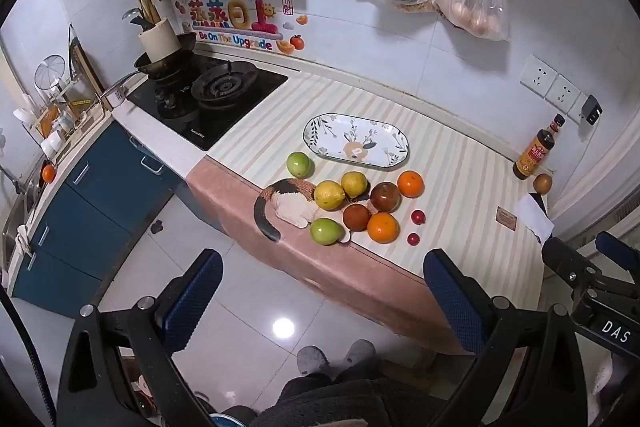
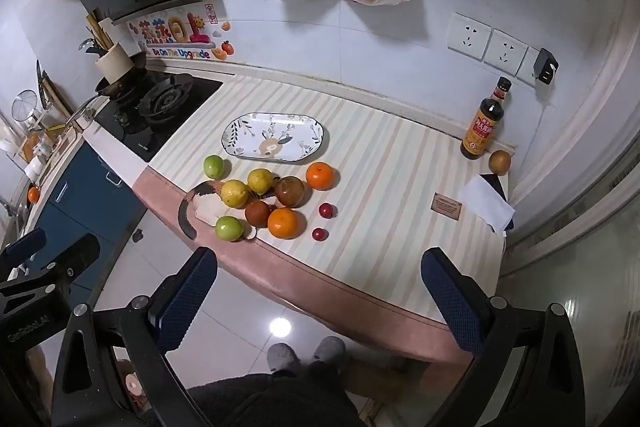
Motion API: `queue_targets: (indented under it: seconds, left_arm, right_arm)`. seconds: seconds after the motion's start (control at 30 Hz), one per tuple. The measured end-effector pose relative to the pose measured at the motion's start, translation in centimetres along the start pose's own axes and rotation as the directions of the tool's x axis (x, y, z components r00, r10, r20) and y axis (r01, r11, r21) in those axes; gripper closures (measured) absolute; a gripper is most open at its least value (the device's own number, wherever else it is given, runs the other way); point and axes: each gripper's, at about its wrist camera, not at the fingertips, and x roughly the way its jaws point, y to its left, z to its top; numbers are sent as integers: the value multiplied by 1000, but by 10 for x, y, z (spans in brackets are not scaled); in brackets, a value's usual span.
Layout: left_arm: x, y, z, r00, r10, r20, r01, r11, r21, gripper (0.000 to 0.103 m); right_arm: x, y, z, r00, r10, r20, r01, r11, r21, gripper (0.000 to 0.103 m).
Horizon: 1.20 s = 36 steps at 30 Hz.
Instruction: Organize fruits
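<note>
I read "Be On The Upgrade" on the wall sticker point(image 1: 235, 39); left claw point(image 1: 324, 301) and right claw point(image 2: 320, 297) both gape empty, well short of the bench point(image 2: 400, 187)

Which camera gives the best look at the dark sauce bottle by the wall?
The right wrist view: the sauce bottle stands whole there, larger and nearer the middle, its label facing us. The left wrist view shows the same bottle whole too, but smaller and pushed toward the edge.

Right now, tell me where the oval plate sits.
In both wrist views the oval plate lies on the striped counter, just beyond the fruit cluster, with the gas stove to its left.
</note>
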Motion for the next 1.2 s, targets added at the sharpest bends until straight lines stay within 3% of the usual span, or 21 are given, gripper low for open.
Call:
queue_targets:
  seconds: [1.2]
  left_arm:
    - [1,4,13,1000,-10,8,10,1000,-2,0]
  right_arm:
    - [1,12,5,1000,-1,10,1,1000,-3,0]
